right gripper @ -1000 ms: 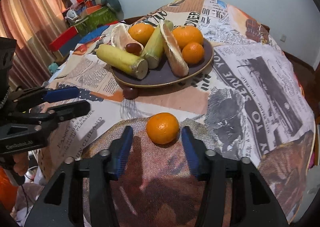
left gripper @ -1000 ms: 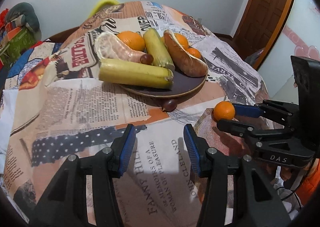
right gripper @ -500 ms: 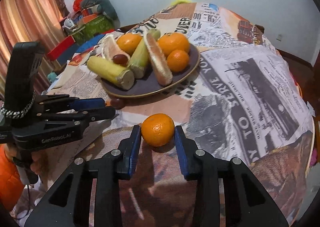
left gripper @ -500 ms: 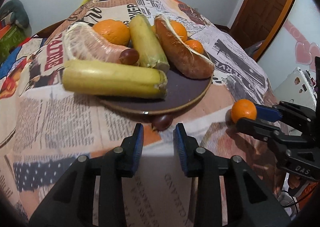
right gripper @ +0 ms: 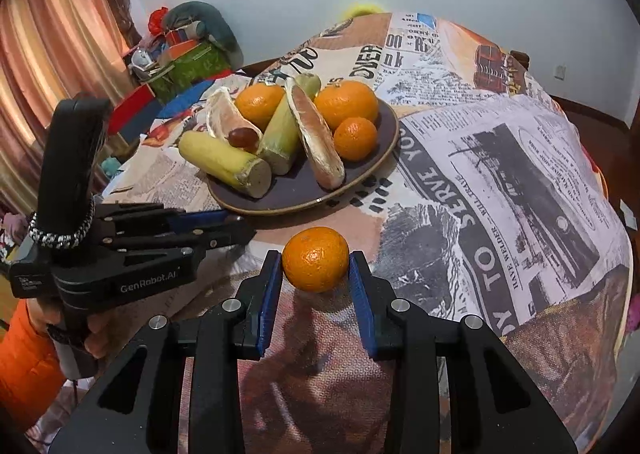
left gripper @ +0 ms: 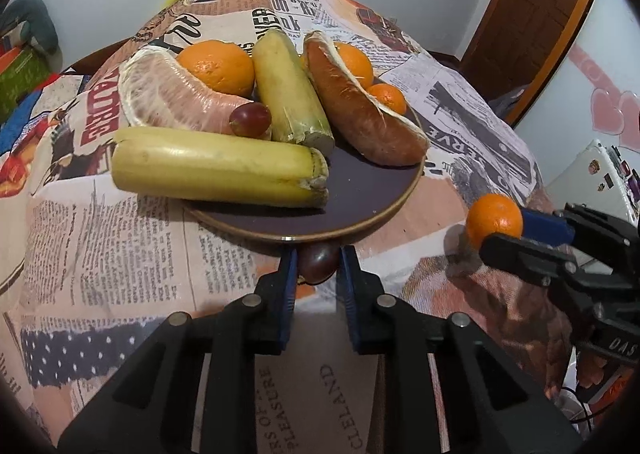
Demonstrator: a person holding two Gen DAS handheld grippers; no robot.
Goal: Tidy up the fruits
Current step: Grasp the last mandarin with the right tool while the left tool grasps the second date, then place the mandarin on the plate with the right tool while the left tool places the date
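Observation:
A dark round plate (left gripper: 360, 205) on the newspaper-print tablecloth holds two yellow cane-like pieces, pomelo segments, oranges and a red grape (left gripper: 250, 118); the plate also shows in the right wrist view (right gripper: 304, 193). My left gripper (left gripper: 318, 268) is shut on a dark red grape (left gripper: 318, 262) just in front of the plate's near rim. My right gripper (right gripper: 316, 274) is shut on a small orange (right gripper: 316, 264), lifted slightly above the cloth right of the plate; the orange also shows in the left wrist view (left gripper: 495, 219).
The round table drops away at its edges on all sides. A wooden door (left gripper: 528, 5) stands at the back right. Boxes and a curtain (right gripper: 52, 53) are at the left beyond the table.
My left gripper moved forward to the plate's rim and closed on the dark grape. My right gripper closed on the small orange and raised it a little.

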